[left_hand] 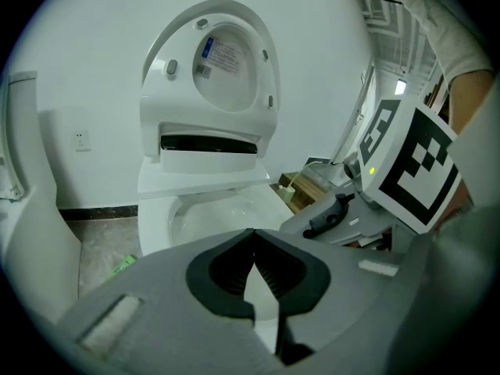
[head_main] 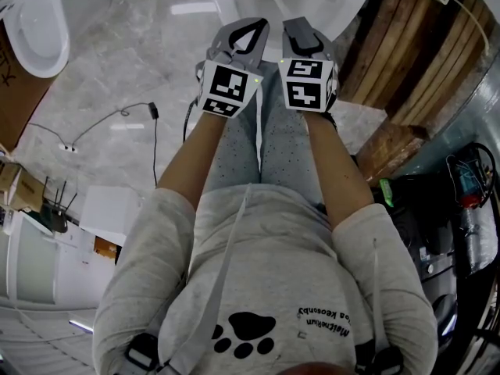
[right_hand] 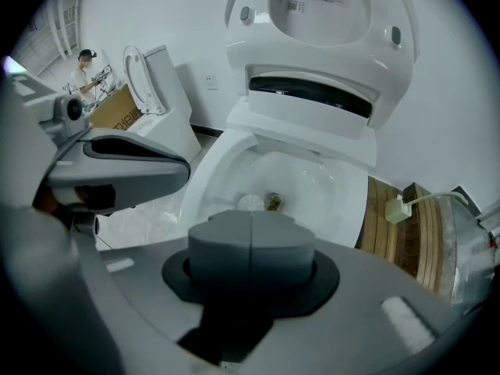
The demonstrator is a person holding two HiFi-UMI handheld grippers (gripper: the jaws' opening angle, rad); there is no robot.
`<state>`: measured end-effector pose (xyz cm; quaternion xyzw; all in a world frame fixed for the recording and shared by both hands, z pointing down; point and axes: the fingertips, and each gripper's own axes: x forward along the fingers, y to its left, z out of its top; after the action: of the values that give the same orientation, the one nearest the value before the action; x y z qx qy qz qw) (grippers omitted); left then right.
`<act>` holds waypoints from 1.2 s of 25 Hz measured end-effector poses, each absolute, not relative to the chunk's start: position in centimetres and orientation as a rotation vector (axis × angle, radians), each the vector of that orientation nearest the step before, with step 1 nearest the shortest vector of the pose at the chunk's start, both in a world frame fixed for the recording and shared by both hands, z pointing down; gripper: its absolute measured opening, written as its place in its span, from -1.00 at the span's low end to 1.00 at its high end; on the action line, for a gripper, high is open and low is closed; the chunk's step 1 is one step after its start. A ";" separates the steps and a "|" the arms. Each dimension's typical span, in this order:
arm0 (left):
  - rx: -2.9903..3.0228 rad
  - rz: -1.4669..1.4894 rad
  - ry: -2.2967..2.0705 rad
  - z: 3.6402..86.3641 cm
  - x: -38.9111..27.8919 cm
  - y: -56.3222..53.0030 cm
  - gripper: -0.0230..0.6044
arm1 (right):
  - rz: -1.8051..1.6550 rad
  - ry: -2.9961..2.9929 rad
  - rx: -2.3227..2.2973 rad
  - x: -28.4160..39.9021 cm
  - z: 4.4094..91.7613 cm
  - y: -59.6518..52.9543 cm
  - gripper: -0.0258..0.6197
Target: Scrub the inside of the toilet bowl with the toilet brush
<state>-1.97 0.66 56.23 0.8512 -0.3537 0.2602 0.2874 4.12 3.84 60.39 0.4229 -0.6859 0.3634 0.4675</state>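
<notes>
left gripper [left_hand: 254, 237]: I held it out over my knees, pointed at the toilet. Its fingers [left_hand: 225, 270] met at the tips, with a narrow wedge of gap behind them and nothing in it.
right gripper [right_hand: 251, 226]: I held it just beside the left one and level with it. Its fingers [right_hand: 223, 248] were pressed together along one straight seam and held nothing.
toilet bowl [right_hand: 312, 182]: it stood on the floor against the white wall, straight ahead of both grippers and lower than them. Neither gripper touched it.
bowl bottom: a small brownish bit [right_hand: 273, 201] lay at the drain, and a pale round patch [right_hand: 250, 202] sat just beside it.
raised lid [right_hand: 320, 22]: it was tipped back towards the wall, with a blue-and-white label [left_hand: 222, 55] on its underside.
wooden boards [right_hand: 394, 229]: they lay on the floor at the toilet's right side. A white plug [right_hand: 397, 208] rested on them, its cable running off to the right.
second toilet [right_hand: 156, 92]: it stood well apart, towards the floor's far left, with a cardboard box [right_hand: 117, 108] beside it. The right gripper view showed a person [right_hand: 82, 73] behind the box.
floor [head_main: 117, 61]: it was grey marbled tile, and a thin black cable [head_main: 117, 116] trailed across it left of my legs.
</notes>
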 end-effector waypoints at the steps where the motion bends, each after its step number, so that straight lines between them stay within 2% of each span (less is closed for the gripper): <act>1: 2.271 0.695 -0.947 56.3 -2.0 0.5 -0.93 | 0.889 -1.685 1.036 4.1 60.5 3.5 -0.45; 30: 2.249 0.689 -0.969 56.1 -0.2 -4.5 -0.93 | 0.862 -1.704 1.018 5.4 62.3 -4.3 -0.45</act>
<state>-0.16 -4.53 56.07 0.8448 -0.3642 0.2590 0.2944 5.44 -4.30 62.31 0.4155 -0.6953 0.3515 0.4695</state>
